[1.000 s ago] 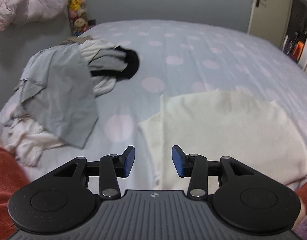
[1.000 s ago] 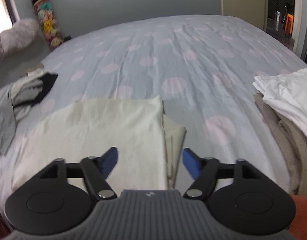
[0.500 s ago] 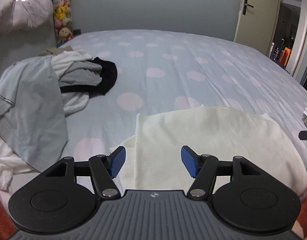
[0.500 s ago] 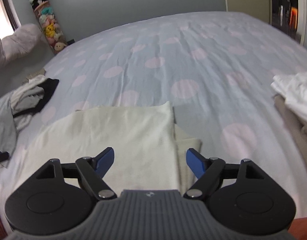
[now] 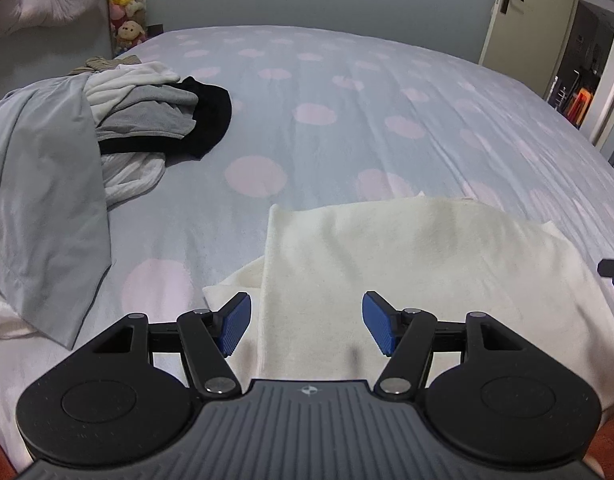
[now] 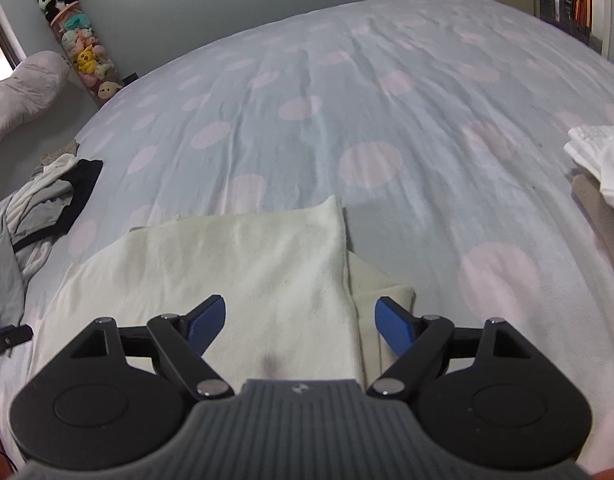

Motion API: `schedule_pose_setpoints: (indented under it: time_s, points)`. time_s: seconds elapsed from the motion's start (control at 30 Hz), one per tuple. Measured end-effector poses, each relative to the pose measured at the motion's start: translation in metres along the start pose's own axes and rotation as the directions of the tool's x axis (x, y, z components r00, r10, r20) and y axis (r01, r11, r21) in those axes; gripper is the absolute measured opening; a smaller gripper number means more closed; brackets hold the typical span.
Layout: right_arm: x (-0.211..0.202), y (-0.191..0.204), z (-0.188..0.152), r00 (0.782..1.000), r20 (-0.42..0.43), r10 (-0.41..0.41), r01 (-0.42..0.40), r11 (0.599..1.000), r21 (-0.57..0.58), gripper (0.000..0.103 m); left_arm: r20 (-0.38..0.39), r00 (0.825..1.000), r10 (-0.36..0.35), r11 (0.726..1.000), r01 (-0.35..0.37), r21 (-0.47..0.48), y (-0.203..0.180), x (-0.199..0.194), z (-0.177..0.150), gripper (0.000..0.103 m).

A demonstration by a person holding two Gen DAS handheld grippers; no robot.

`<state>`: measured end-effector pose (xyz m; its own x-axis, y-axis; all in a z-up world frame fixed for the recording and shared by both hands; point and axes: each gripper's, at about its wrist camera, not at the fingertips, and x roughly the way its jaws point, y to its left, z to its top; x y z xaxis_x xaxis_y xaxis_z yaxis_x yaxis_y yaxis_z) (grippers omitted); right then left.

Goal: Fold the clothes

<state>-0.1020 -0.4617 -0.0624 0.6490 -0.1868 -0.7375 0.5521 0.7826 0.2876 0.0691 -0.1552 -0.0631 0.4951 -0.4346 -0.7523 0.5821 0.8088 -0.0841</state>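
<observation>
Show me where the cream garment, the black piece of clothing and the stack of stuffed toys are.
cream garment (image 5: 419, 264): left wrist view, middle of its folded top layer.
black piece of clothing (image 5: 213, 110): left wrist view, its rounded right side in the pile.
stack of stuffed toys (image 6: 83, 58): right wrist view, the yellow toy midway up.

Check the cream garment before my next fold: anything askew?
Yes. On the cream garment, a tucked-under layer sticks out past its right folded edge, and a corner pokes out at the left.
</observation>
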Motion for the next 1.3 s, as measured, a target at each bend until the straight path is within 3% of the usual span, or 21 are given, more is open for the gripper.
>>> schedule_pose_setpoints:
  time_s: [0.17, 0.43, 0.67, 0.93, 1.0, 1.1, 1.3]
  points:
    - [0.008, -0.003, 0.009, 1.000, -0.007, 0.016, -0.016, 1.000, 0.002, 0.077, -0.027, 1.000, -0.007, 1.000, 0.007, 0.005, 0.001, 0.014, 0.001, 0.060]
    - [0.030, 0.000, 0.016, 0.998, -0.057, 0.020, -0.022, 1.000, -0.022, 0.077, -0.077, 0.997, -0.008, 1.000, 0.010, 0.016, 0.004, 0.035, -0.002, 0.060]
    - [0.036, -0.009, 0.017, 1.000, -0.013, -0.021, 0.020, 0.999, -0.041, 0.077, -0.104, 0.994, -0.017, 1.000, 0.018, 0.009, 0.007, 0.044, -0.008, 0.060]
    - [0.045, -0.033, 0.026, 0.998, -0.045, 0.034, -0.032, 0.998, 0.048, 0.076, -0.106, 0.994, -0.021, 1.000, 0.022, 0.000, 0.008, 0.046, -0.009, 0.063]
    - [0.053, -0.036, 0.025, 0.996, -0.075, 0.048, -0.043, 0.997, 0.062, 0.071, -0.107, 0.994, -0.024, 1.000, 0.023, -0.002, 0.008, 0.046, -0.009, 0.063]
    - [0.057, -0.038, 0.021, 0.996, -0.079, 0.035, -0.029, 0.997, 0.075, 0.066, -0.109, 0.994, -0.026, 1.000, 0.025, -0.005, 0.009, 0.046, -0.008, 0.064]
    - [0.045, -0.051, 0.018, 0.997, -0.083, 0.010, 0.001, 0.991, 0.136, 0.066, -0.111, 0.994, -0.019, 1.000, 0.018, -0.004, 0.008, 0.047, -0.008, 0.065]
